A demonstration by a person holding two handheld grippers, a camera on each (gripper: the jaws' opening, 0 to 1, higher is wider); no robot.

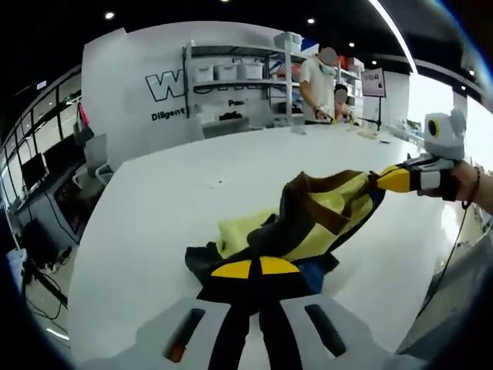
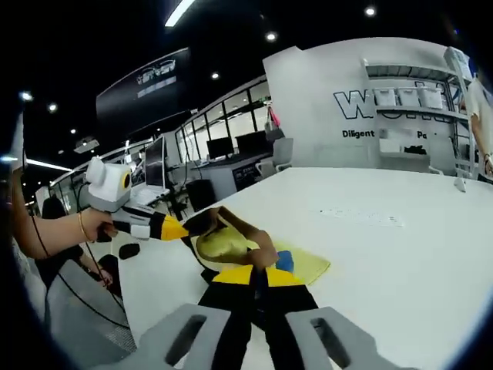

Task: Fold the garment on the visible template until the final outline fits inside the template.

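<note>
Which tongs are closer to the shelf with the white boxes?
Right, probably. The right tongs hold the garment up farther along the table, toward the shelf. The left tongs grip it at the near end, farther back.

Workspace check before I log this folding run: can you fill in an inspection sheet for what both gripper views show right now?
Surface: white table, broad and bare around the work; no template outline can be made out.
Job's things: garment, yellow, brown, blue and black, bunched and partly lifted off the table, not folded.
Clutter: nothing seen near the garment.
Grippers: left gripper shut on the garment's near edge; right gripper shut on its far raised end.
Cables: a thin cable hangs from the hand holding the right gripper.
Surroundings: shelving with bins, two people at the far end, desks with monitors.
</note>
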